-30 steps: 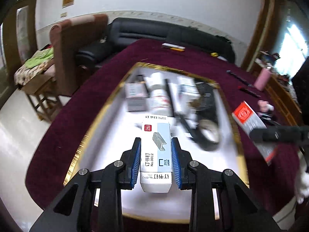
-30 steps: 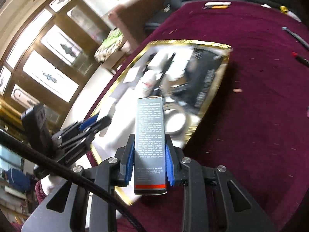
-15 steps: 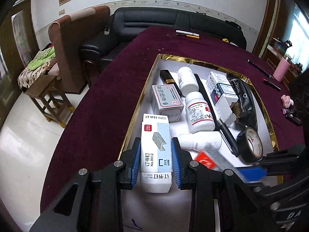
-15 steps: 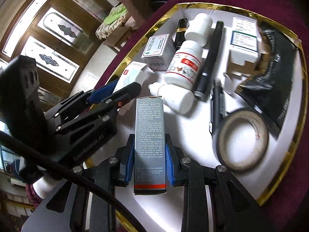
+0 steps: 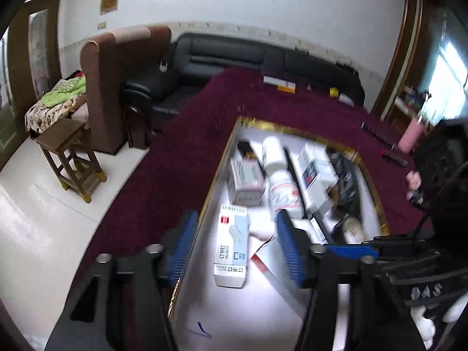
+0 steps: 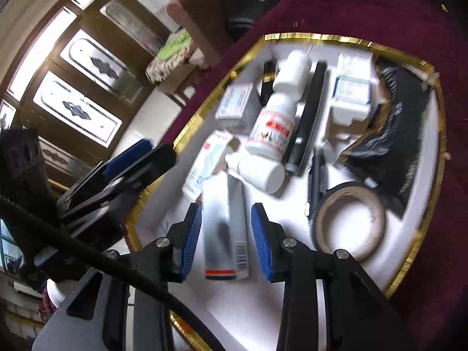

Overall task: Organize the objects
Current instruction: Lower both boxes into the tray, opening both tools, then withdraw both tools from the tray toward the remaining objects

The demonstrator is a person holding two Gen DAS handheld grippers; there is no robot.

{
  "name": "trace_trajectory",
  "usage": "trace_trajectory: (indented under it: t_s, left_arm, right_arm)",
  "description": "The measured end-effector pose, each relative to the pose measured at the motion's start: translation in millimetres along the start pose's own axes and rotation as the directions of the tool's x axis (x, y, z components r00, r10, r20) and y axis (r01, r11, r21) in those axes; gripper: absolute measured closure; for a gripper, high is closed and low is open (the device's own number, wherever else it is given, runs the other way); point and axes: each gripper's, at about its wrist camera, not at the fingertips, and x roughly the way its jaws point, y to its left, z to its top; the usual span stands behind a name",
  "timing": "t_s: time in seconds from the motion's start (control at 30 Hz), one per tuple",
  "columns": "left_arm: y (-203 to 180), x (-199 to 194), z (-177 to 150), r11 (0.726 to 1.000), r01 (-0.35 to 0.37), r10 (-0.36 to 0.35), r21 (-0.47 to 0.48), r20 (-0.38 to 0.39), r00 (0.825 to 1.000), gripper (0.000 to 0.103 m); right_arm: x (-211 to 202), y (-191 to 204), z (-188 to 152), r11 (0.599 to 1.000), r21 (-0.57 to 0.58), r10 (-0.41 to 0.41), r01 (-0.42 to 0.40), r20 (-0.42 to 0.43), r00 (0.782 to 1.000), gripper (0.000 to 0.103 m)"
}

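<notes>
Staple box [image 5: 232, 250] & grey carton [image 6: 226, 228] now in tray [image 6: 310, 37], left gripper [image 5: 234, 250] & right gripper [image 6: 225, 241] jaws opening clear; pens on desk [image 5: 181, 158] appear left.

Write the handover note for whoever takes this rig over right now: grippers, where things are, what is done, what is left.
Left gripper: jaws opening, pads clear of the staple box, which lies in the gold-rimmed tray.
Right gripper: jaws opening, the grey carton lies between them on the tray floor, not pressed.
Done: both boxes are in the tray beside the bottles, pens and tape roll.
Left: back both grippers out; pens and the pink bottle are on the maroon tablecloth, outside the tray.
</notes>
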Motion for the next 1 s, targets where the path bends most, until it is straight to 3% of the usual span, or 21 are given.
trace_trajectory:
  t_s: [0.07,0.17,0.27,0.33,0.37,0.4,0.43,0.47,0.5,0.53,0.57,0.6,0.63,0.67,0.73,0.77,0.93,1.0]
  left_arm:
    - [0.0,-18.9,2.1,0.998,0.048,-0.046,-0.035,0.05,0.998,0.033]
    - [-2.3,-40.4,4.5,0.979,0.181,-0.171,-0.09,0.106,0.98,0.027]
    - [-12.7,-68.1,11.5,0.98,0.171,-0.148,-0.097,0.207,0.967,0.027]
    - [-25.6,-96.0,15.1,0.989,0.135,-0.109,-0.06,0.315,0.943,0.027]
    - [-35.5,-116.8,15.5,0.994,0.109,-0.088,-0.031,0.401,0.912,0.025]
    - [-43.8,-134.1,14.0,0.996,0.085,-0.071,-0.009,0.476,0.877,0.021]
    - [-52.3,-152.5,8.8,0.998,0.066,-0.06,0.009,0.559,0.827,0.004]
    - [-58.5,-167.2,2.4,0.997,0.071,-0.067,0.019,0.636,0.768,0.001]
    - [-61.4,-174.0,-4.3,0.993,0.113,-0.096,0.021,0.693,0.714,0.001]
    - [-62.9,-171.7,-8.6,0.981,0.19,-0.15,0.023,0.71,0.688,0.001]
    - [-65.1,-158.6,-7.2,0.956,0.291,-0.229,0.019,0.666,0.71,0.001]
    - [-70.3,-141.5,-3.3,0.934,0.356,-0.295,0.01,0.583,0.758,0.001]
    - [-79.0,-121.9,0.7,0.925,0.38,-0.332,-0.002,0.483,0.81,0.001]
    - [-89.9,-103.6,0.5,0.928,0.371,-0.337,-0.005,0.411,0.847,0.001]
    - [-106.5,-83.6,-6.4,0.938,0.346,-0.319,-0.006,0.377,0.87,0.001]
    - [-113.6,-75.8,-7.9,0.933,0.36,-0.336,-0.002,0.354,0.873,0.001]
    - [-142.1,-46.5,-10.5,0.899,0.437,-0.426,0.001,0.233,0.875,0.001]
    - [-155.5,-33.9,-16.0,0.885,0.465,-0.459,0.001,0.168,0.872,0.001]
  right_arm:
    - [-17.8,-4.9,-1.6,1.0,0.015,0.005,-0.006,0.037,0.999,0.065]
    - [-46.2,-11.9,-3.7,1.0,0.029,0.001,-0.003,0.097,0.995,0.064]
    - [-87.4,-11.9,-10.1,0.999,-0.015,-0.025,0.028,0.183,0.983,0.064]
    - [-126.0,-1.3,-17.7,0.991,-0.059,-0.096,0.121,0.316,0.944,0.065]
    - [-142.8,4.2,-22.4,0.983,-0.076,-0.128,0.169,0.385,0.914,0.065]
    - [-167.4,12.5,-31.6,0.965,-0.09,-0.173,0.247,0.49,0.854,0.057]
    - [-190.3,13.7,-41.9,0.951,-0.09,-0.193,0.295,0.572,0.797,0.036]
    - [-202.6,18.1,-49.3,0.946,-0.083,-0.19,0.313,0.641,0.744,0.024]
    - [-219.4,16.7,-60.7,0.95,-0.074,-0.159,0.303,0.722,0.674,0.011]
    - [-230.6,12.8,-68.0,0.962,-0.063,-0.12,0.265,0.775,0.621,0.008]
    - [-236.1,7.9,-69.9,0.971,-0.044,-0.11,0.236,0.79,0.603,0.003]
    - [-241.0,0.5,-66.8,0.979,-0.012,-0.116,0.204,0.789,0.604,0.0]
    - [-243.2,-6.8,-64.4,0.983,0.014,-0.127,0.185,0.778,0.615,0.0]
    - [-245.7,-14.9,-62.8,0.982,0.042,-0.15,0.185,0.767,0.624,0.0]
    - [-253.4,-29.4,-68.3,0.968,0.082,-0.213,0.236,0.764,0.61,0.0]
    - [-257.1,-35.3,-71.7,0.96,0.097,-0.241,0.263,0.763,0.599,0.0]
    - [-265.7,-71.8,-83.2,0.917,0.15,-0.357,0.368,0.718,0.597,0.0]
    - [-272.4,-89.2,-91.6,0.894,0.179,-0.408,0.41,0.703,0.583,0.0]
